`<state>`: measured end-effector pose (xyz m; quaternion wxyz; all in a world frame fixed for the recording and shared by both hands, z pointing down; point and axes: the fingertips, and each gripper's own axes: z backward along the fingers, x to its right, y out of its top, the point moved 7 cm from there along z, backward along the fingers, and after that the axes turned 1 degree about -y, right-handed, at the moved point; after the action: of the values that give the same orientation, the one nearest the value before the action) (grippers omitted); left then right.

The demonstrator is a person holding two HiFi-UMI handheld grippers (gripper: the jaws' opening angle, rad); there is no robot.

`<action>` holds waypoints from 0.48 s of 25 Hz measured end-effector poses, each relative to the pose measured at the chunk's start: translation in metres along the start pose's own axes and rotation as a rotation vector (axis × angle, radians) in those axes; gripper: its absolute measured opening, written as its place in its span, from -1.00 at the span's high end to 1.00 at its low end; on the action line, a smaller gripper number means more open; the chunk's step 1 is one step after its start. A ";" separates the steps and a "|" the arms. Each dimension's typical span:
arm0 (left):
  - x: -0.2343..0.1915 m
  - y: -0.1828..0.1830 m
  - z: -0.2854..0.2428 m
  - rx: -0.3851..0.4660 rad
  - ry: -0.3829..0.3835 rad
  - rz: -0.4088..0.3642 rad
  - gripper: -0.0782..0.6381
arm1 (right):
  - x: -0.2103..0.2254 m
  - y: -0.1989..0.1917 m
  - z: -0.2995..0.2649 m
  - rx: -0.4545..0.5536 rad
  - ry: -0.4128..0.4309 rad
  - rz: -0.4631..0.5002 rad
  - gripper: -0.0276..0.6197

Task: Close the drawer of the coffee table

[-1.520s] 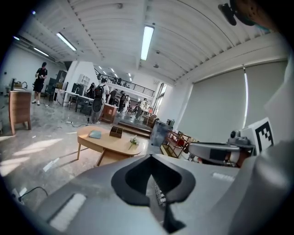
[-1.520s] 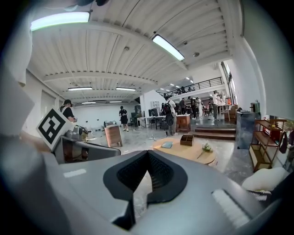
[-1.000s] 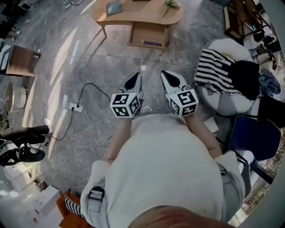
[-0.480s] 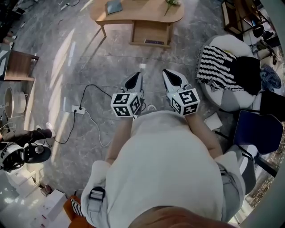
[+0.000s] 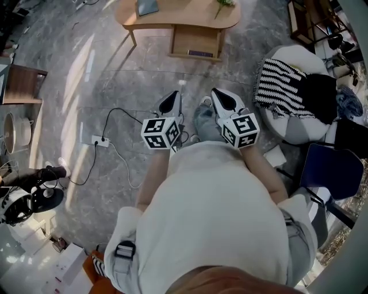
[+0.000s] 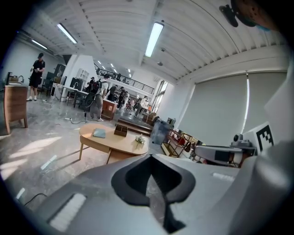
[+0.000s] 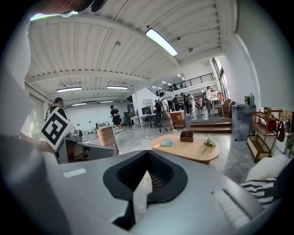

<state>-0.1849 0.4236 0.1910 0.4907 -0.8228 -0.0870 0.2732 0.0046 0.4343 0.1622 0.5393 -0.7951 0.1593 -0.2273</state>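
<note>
The light wooden coffee table (image 5: pixel 178 17) stands far ahead at the top of the head view. Its drawer (image 5: pixel 197 45) sticks out toward me from under the top, with a dark item at its front edge. My left gripper (image 5: pixel 171 101) and right gripper (image 5: pixel 223 99) are held side by side in front of the person's body, well short of the table. Both are shut and hold nothing. The table (image 6: pixel 112 140) shows beyond the left gripper (image 6: pixel 149 157) in the left gripper view. It also appears as the table (image 7: pixel 186 149) past the right gripper (image 7: pixel 148 153) in the right gripper view.
A power strip with a black cable (image 5: pixel 98 139) lies on the grey floor at left. A white pouf with a striped blanket (image 5: pixel 287 86) and a blue chair (image 5: pixel 333 172) stand at right. A shoe (image 5: pixel 204 122) shows between the grippers. People stand far off.
The person has stepped toward the coffee table; floor items slid down the head view and a shoe has appeared between the grippers. Both grippers stay shut and side by side.
</note>
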 end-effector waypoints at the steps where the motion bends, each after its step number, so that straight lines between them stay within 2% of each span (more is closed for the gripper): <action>1: -0.004 0.002 -0.003 -0.001 0.003 0.000 0.78 | 0.002 0.001 -0.005 0.001 0.000 -0.001 0.91; 12: -0.045 0.036 -0.060 -0.030 0.018 -0.004 0.78 | 0.047 0.032 -0.069 0.013 -0.026 0.006 0.91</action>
<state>-0.1951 0.3414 0.1985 0.4795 -0.8323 -0.0884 0.2637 0.0075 0.3446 0.1635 0.5472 -0.7939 0.1531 -0.2166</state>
